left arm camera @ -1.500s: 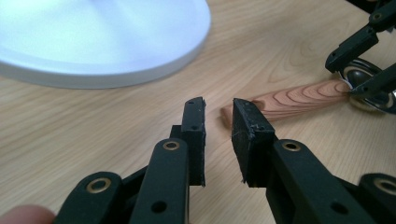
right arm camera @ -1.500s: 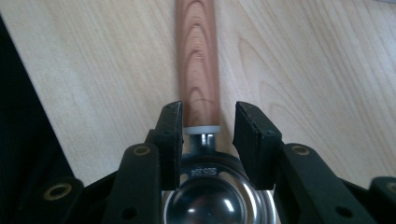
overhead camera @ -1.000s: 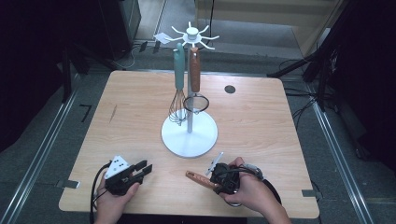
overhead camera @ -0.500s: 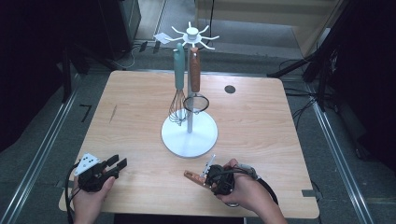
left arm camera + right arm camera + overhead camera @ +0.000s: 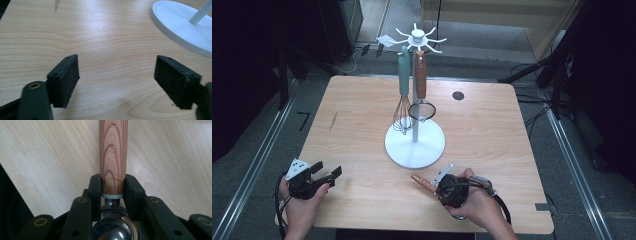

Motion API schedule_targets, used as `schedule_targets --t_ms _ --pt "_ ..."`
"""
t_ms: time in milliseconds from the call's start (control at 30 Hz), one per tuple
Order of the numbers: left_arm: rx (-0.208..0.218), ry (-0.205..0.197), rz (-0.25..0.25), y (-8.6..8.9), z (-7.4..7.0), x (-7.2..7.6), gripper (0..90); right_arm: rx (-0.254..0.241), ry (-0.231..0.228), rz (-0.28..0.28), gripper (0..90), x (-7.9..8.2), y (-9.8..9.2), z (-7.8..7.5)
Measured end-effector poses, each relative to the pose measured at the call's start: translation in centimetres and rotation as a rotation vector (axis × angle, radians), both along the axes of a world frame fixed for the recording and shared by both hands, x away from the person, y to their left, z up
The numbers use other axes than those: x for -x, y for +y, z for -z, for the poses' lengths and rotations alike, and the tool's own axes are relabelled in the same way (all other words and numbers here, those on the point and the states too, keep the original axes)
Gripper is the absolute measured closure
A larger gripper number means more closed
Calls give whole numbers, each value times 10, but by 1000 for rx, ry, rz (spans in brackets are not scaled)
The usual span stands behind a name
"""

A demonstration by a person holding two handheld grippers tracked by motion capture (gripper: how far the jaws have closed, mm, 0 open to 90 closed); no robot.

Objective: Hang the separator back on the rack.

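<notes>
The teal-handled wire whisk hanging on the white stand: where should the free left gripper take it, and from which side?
Grip the teal-handled wire whisk on its straight handle, about midway, rather than the springy wire head. It hangs upright with a wood-handled strainer close on its right, so coming level from the stand's left probably suits. The left gripper is open and empty, its jaws having just opened.

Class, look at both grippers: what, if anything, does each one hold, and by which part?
The right gripper clamps a wood-handled utensil at the lower end of its handle, just above the metal neck. The left gripper holds nothing; its jaws have just been opening over bare table.
</notes>
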State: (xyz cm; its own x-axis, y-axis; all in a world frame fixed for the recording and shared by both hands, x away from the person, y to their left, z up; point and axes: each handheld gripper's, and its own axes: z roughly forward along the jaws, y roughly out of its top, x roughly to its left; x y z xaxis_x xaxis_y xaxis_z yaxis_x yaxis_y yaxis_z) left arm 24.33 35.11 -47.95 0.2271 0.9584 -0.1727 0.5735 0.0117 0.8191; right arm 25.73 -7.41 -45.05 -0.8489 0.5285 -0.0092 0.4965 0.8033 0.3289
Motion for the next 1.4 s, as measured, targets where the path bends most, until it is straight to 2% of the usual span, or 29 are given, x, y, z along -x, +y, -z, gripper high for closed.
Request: schedule_targets --t_ms 67,133,233,300,433,533,667,967,1067,1400 --pt "-20 -6 -2 -1 -1 -1 129 -41 -15 27 714 -2 -6 -4" --pt "-9 -17 20 -1 -2 -1 97 -82 -22 49 714 -4 -13 -7" --pt "12 -9 67 -1 0 -2 0 -134 -48 85 714 -6 -23 -10" --pt "15 -9 65 -1 0 -3 0 -160 -77 102 714 -7 -28 -11" --pt "7 -4 53 -2 2 -5 0 -237 -94 119 713 -10 -39 -11" --pt "5 10 51 -2 3 -7 0 -269 -117 149 713 -10 -46 -11" --pt "8 8 45 -2 4 -8 0 -324 -156 183 713 -11 -54 -15" --pt "-24 12 44 -5 5 -9 0 -440 -227 263 714 -11 -72 -23" --pt "-31 13 45 -6 5 -9 0 -484 -247 273 713 -11 -76 -25" --pt "-46 7 46 -7 5 -8 0 -573 -331 303 713 -7 -81 -34"
